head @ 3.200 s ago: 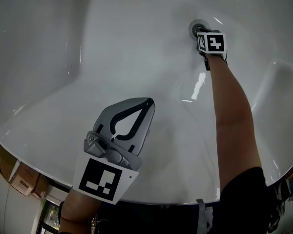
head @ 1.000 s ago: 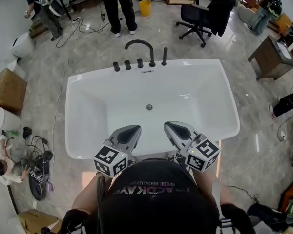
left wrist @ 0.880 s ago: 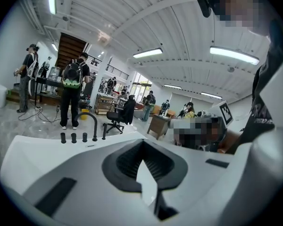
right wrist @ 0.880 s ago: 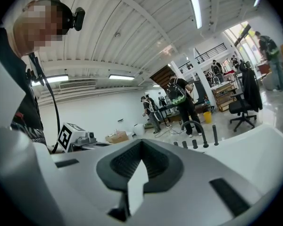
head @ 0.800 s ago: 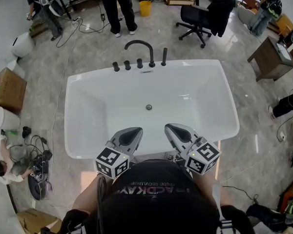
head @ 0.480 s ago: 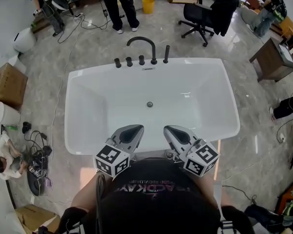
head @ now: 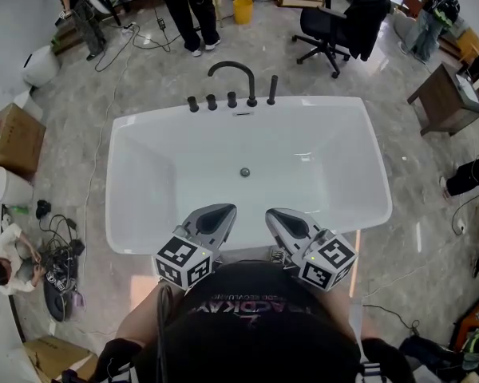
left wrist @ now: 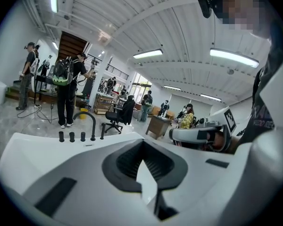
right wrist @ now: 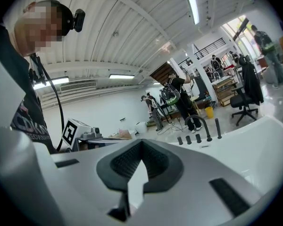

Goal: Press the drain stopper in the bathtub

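The white bathtub [head: 144, 142] lies below me in the head view, with the small round metal drain stopper [head: 244, 171] in the middle of its floor. Both grippers hover side by side over the tub's near rim, well short of the stopper. My left gripper [head: 223, 209] is shut with nothing in it. So is my right gripper [head: 270, 212]. In the left gripper view the left gripper [left wrist: 141, 141] points across the tub towards the faucet [left wrist: 87, 121]. In the right gripper view the right gripper [right wrist: 141, 143] points the same way.
A black arched faucet [head: 233, 73] with several knobs stands on the tub's far rim. Around the tub are a black office chair [head: 335, 21], a yellow bucket [head: 242, 9], a cardboard box [head: 12, 138], floor cables [head: 60, 274], a desk [head: 445, 92] and several people.
About three seconds ago my right gripper was down at the drain stopper and the view was close to the tub. Now both grippers are back by the near rim; little has moved in the last second.
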A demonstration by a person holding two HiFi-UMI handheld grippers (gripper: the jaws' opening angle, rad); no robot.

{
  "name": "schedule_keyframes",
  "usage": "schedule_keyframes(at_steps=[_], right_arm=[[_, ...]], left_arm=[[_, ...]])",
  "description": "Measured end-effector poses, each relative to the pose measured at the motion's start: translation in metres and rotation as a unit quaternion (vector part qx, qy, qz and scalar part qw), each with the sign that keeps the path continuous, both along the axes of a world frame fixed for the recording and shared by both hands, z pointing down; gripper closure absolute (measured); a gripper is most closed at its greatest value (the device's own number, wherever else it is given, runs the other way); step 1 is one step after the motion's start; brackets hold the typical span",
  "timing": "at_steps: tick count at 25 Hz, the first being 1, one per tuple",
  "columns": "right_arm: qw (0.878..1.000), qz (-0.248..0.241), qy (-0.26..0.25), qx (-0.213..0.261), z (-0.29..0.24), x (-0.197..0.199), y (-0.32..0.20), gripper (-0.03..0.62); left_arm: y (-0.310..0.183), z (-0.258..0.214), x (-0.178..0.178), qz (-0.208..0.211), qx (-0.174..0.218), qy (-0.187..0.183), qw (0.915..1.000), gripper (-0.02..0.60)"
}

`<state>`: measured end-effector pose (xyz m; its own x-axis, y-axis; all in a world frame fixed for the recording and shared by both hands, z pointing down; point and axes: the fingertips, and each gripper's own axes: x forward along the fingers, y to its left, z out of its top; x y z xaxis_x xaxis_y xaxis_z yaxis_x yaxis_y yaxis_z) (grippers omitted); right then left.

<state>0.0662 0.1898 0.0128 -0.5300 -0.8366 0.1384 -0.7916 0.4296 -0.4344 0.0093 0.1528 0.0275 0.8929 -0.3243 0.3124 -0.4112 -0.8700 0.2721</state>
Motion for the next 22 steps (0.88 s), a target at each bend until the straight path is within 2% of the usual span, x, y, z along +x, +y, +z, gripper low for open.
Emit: schedule_keyframes(at_steps=[22], right_arm=[[1.000,-0.003,-0.012,-0.010,0.0048,-0.0015,-0.0069,0.583]], left_arm=[[-0.0054,0.0037,-0.0005,0.000,-0.007,-0.009,0.9999,0.575]])
